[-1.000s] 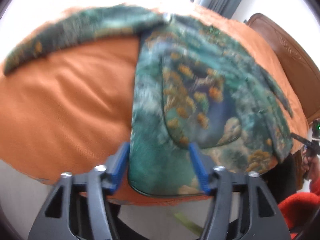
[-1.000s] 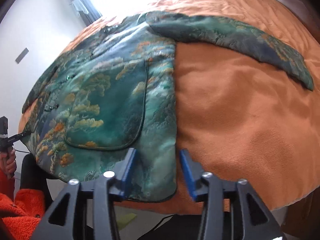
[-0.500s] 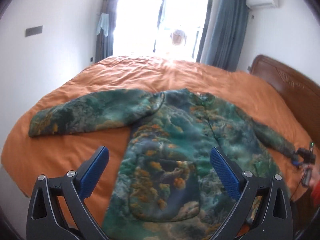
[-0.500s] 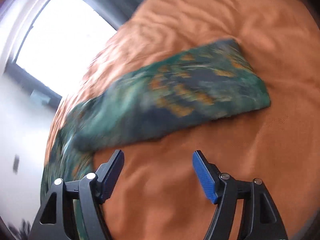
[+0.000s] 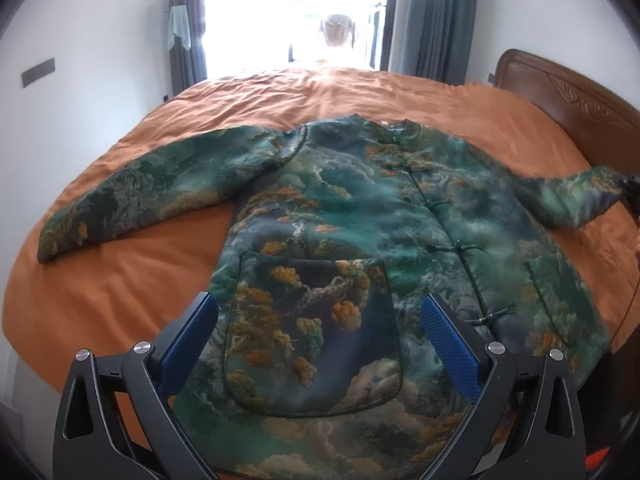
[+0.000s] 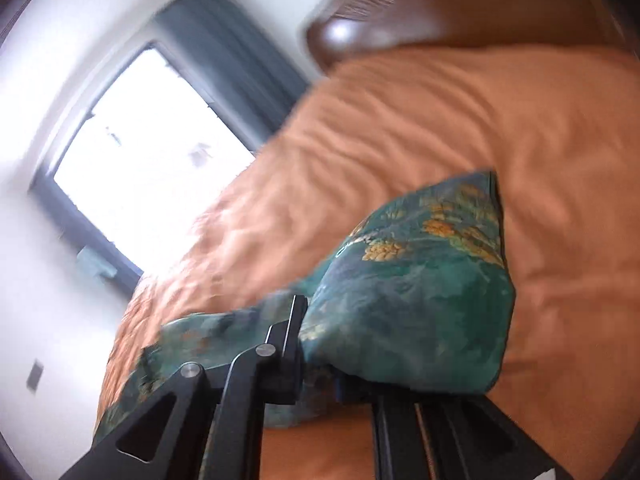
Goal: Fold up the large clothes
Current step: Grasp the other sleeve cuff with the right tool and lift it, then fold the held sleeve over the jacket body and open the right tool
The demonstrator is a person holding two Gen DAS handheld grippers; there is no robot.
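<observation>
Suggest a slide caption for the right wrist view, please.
Right gripper shut on the jacket sleeve, lifting it above the orange bedspread.

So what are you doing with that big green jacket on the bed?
A person is starting to fold the jacket, which lies spread out, front up, on the orange bedcover. The right gripper has just closed on the end of one sleeve and has it pinched between its fingers. The left gripper has just opened wide and hangs above the jacket's lower front, near the big pocket, holding nothing. The other sleeve lies stretched out flat. No fold is made yet.
</observation>
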